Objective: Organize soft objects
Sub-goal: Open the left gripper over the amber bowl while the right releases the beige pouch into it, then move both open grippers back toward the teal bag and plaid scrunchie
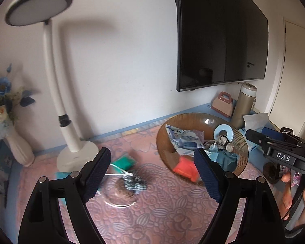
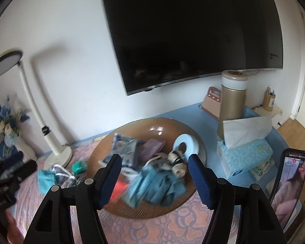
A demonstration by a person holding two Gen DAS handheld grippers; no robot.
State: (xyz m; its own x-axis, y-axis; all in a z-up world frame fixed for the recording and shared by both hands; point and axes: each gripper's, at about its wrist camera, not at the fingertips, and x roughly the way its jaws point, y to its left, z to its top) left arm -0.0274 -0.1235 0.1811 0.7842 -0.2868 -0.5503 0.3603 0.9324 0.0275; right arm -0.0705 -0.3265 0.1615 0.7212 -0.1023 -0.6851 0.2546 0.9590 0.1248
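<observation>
The counter carries a pink patterned mat. On the mat: brown ribbed bowl, lamp base, green pouch, checked scrunchie. Tissue box and thermos stand on bare counter.

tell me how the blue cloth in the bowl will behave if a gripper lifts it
The blue cloth lies crumpled in folds, so it will probably go floppy and drape from the pinch. It looks thin, so likely light. It lies against other small things in the bowl, so lifting it may drag them along.

"DAS" label on right gripper
</observation>
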